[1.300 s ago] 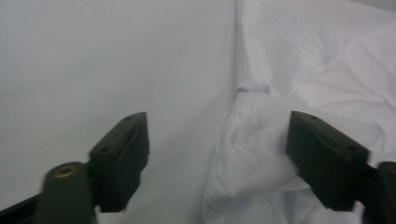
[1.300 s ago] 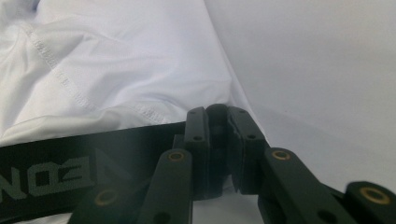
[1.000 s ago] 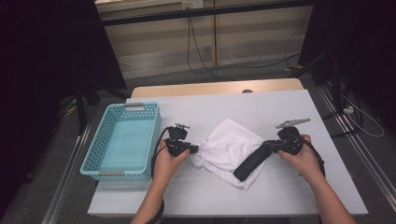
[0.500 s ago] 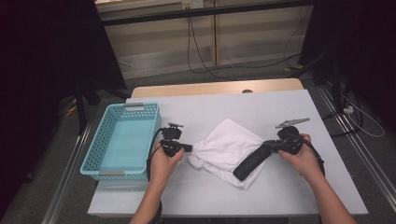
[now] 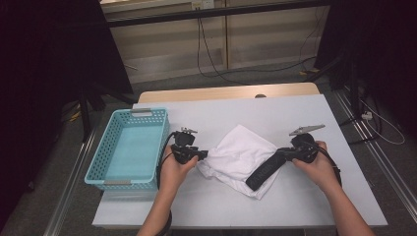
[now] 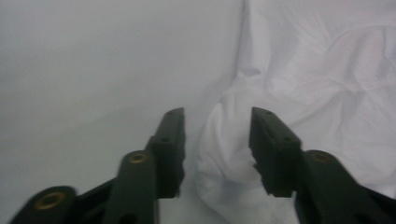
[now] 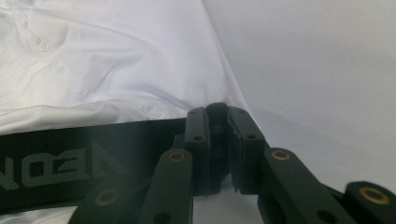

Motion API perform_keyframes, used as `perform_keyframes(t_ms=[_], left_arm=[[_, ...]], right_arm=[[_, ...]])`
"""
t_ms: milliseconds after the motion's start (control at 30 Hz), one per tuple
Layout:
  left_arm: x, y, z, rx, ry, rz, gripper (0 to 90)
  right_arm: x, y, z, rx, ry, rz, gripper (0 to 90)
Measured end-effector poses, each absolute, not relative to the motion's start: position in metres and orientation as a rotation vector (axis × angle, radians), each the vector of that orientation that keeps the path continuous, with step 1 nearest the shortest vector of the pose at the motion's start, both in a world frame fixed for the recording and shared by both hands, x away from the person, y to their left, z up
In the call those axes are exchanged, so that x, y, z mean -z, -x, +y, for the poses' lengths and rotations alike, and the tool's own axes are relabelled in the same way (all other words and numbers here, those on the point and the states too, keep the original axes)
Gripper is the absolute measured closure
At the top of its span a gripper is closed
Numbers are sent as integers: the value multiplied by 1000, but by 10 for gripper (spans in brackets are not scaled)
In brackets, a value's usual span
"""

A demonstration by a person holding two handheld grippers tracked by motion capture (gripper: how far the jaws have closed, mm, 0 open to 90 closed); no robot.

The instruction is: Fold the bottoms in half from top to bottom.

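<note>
White crumpled cotton garment sits mid-table; my left gripper just spread around its edge, right gripper pinching its black waistband.

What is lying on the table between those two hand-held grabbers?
In the high view, a crumpled white cloth lies between the left gripper and the right gripper, with a black strap across its right side.

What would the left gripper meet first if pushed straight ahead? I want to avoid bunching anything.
Probably the crumpled white cloth garment: a fold of it already lies between the left gripper's open, just-widened jaws, with more cloth beyond.
</note>
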State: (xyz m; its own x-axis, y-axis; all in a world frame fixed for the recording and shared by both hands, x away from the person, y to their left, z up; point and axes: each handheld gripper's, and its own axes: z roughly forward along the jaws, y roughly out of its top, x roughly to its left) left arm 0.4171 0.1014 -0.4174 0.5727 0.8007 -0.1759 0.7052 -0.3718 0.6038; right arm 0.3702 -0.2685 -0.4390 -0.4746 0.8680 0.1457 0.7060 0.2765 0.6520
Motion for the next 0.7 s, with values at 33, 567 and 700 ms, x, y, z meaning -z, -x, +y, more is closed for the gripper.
perform_keyframes(t_ms=[33, 567, 700], left_arm=[[420, -418, 100, -188, -2178, 1186, 473], [423, -415, 110, -27, -2208, 1247, 838], [421, -413, 111, -20, -2200, 1281, 839]], right_arm=[[439, -370, -268, -984, -1453, 2309, 797], [440, -369, -269, -983, -1448, 2304, 792], [439, -369, -268, -978, -1441, 2305, 792]])
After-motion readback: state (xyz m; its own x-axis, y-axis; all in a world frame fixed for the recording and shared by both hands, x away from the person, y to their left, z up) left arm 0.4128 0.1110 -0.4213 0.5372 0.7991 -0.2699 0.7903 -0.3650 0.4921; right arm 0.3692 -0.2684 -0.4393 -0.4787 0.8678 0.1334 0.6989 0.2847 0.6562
